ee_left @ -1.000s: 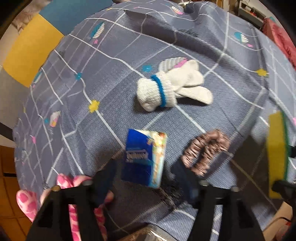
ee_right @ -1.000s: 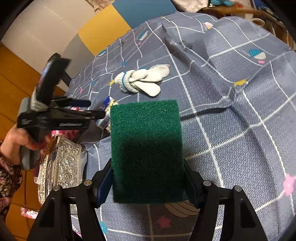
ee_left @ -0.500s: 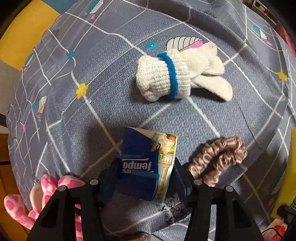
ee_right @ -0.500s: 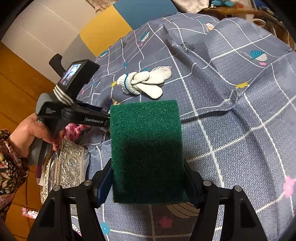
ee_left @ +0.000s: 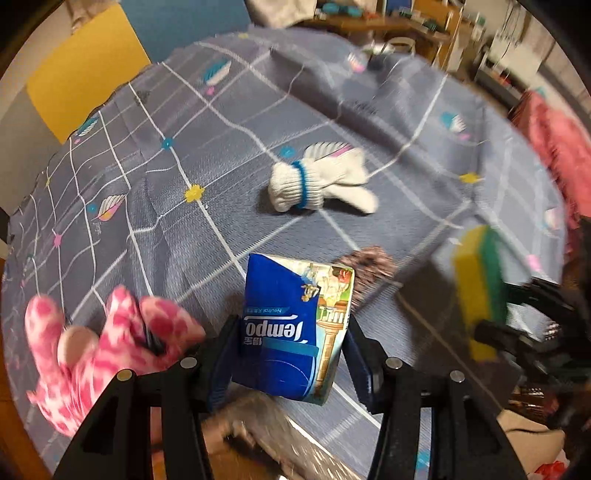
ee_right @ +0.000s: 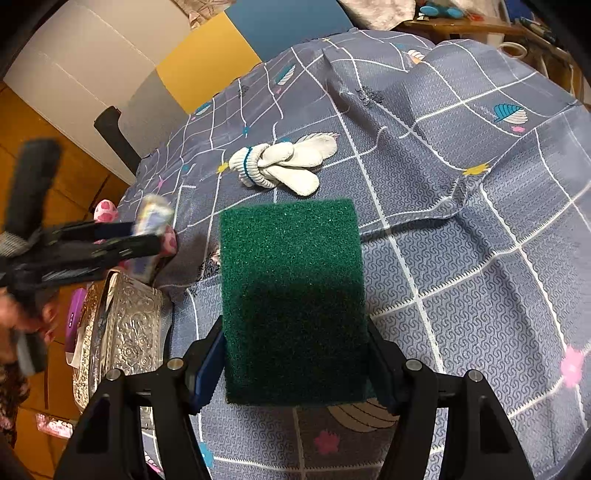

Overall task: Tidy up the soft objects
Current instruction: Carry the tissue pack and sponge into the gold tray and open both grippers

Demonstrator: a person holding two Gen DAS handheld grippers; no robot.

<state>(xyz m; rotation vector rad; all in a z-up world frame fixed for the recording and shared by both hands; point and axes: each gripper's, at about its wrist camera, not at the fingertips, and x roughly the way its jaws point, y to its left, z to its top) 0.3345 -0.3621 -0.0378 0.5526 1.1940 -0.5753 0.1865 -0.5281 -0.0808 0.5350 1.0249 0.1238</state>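
My left gripper (ee_left: 290, 354) is shut on a blue Tempo tissue pack (ee_left: 291, 328), held tilted above the grey checked bedspread (ee_left: 177, 155). In the right wrist view that pack (ee_right: 151, 218) shows blurred at the left, over an ornate silver tin (ee_right: 129, 325). My right gripper (ee_right: 295, 362) is shut on a green and yellow sponge (ee_right: 291, 295), green side up, above the bedspread. A white knitted glove (ee_left: 317, 181) with a blue cuff band lies further back. A brown scrunchie (ee_left: 373, 266) lies just behind the pack. A pink spotted plush (ee_left: 107, 343) sits at the left.
The silver tin stands open at the bed's near-left edge with a purple item (ee_right: 75, 317) inside. Yellow and blue panels (ee_right: 210, 62) stand behind the bed. A wooden floor (ee_right: 74, 177) lies to the left. Cluttered shelves (ee_left: 399, 22) are at the back.
The left gripper came down over the tissue pack, closed on it and lifted it off the bedspread. The right gripper with the sponge has stayed put.
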